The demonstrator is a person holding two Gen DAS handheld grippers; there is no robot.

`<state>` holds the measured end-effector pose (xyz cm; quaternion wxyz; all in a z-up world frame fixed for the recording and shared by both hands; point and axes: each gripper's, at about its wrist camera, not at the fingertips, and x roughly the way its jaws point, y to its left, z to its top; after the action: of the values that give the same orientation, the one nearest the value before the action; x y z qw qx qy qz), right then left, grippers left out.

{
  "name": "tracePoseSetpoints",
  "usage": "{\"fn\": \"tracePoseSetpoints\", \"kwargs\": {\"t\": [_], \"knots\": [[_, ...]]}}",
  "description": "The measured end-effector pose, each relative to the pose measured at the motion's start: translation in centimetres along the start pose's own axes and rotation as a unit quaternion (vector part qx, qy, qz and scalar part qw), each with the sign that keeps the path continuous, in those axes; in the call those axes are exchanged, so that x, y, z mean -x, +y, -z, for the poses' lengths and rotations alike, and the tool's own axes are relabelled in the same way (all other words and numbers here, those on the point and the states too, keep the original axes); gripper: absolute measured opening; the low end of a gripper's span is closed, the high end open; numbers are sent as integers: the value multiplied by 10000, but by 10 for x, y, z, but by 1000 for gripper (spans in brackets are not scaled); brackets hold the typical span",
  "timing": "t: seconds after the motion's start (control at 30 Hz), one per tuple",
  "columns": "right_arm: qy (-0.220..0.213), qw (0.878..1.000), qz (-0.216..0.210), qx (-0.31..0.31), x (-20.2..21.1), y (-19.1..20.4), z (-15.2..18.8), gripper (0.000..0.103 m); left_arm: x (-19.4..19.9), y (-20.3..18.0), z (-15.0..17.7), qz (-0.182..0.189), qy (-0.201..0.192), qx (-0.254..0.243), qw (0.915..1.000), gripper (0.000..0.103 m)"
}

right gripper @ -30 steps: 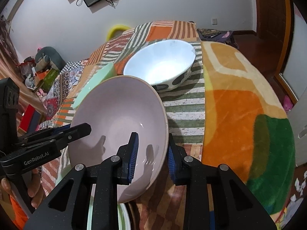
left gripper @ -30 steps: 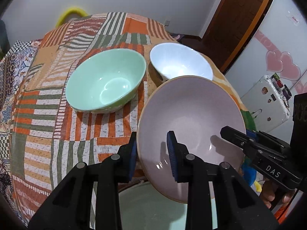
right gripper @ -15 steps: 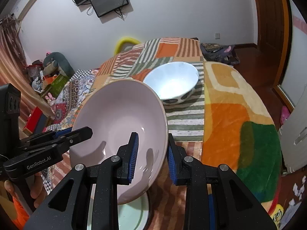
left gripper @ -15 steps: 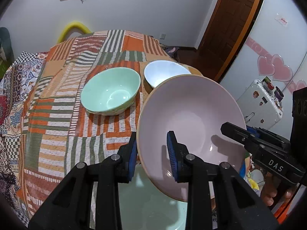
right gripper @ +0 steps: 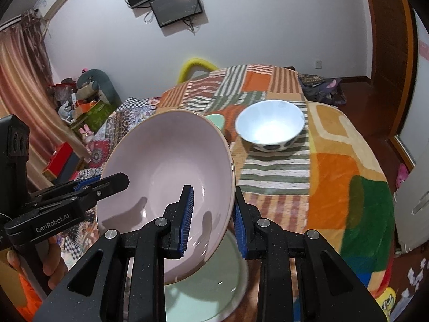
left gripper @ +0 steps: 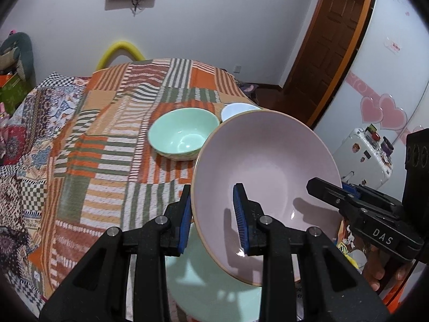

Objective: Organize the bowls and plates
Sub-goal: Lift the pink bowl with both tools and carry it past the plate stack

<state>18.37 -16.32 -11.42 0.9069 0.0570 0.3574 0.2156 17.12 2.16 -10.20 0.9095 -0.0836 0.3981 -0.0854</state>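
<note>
Both tongs grip one pink bowl (left gripper: pixel 265 177) by opposite sides of its rim: the left tongs (left gripper: pixel 213 218) are nearly closed with one pad inside the bowl and one outside, and the right tongs (right gripper: pixel 211 216) pinch the far side of the rim the same way, so the bowl hangs tilted in the air between them. Taking the pink bowl as the landmark, a pale green plate (left gripper: pixel 214 281) lies directly beneath it on the desk (left gripper: pixel 112 145) under its patchwork cloth, a green bowl (left gripper: pixel 183 136) stands beyond it and a little to its left in the left wrist view, well apart, and a white bowl (right gripper: pixel 270 126) with dark spots on its outer wall stands beyond it on the other side, just beside the green one. A person's hand (right gripper: pixel 55 267) shows below each handle. By my reading the step in hand is the carry: the pink bowl is off the plate and the sorting of bowls from plates is only partly done, with both other bowls standing separately. The next move likely calls for levelling the bowl and taking it toward the two bowls beyond, both tongs moving together so the rim does not twist or slip from the pads, then lowering it to nest or stand there before either grip eases
</note>
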Motion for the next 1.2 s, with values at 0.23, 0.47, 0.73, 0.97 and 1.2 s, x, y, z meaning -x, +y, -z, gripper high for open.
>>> {"fn": "tracePoseSetpoints", "kwargs": {"t": [0.23, 0.47, 0.73, 0.97, 1.2], "knots": [[23, 9996, -184, 209, -3, 30, 6, 26, 28, 26, 15, -157, -147, 250, 9995, 30], [110, 9981, -428, 425, -13, 61, 13, 26, 52, 56, 33, -380, -213, 564, 9975, 30], [370, 9948, -696, 651, -33, 93, 24, 26, 68, 94, 55, -684, -203, 932, 9931, 30], [669, 9906, -853, 840, -53, 118, 37, 26, 75, 121, 74, -906, -108, 1181, 9888, 30], [1010, 9865, -948, 875, -75, 134, 49, 26, 66, 145, 92, -1030, 108, 1409, 9846, 30]]}}
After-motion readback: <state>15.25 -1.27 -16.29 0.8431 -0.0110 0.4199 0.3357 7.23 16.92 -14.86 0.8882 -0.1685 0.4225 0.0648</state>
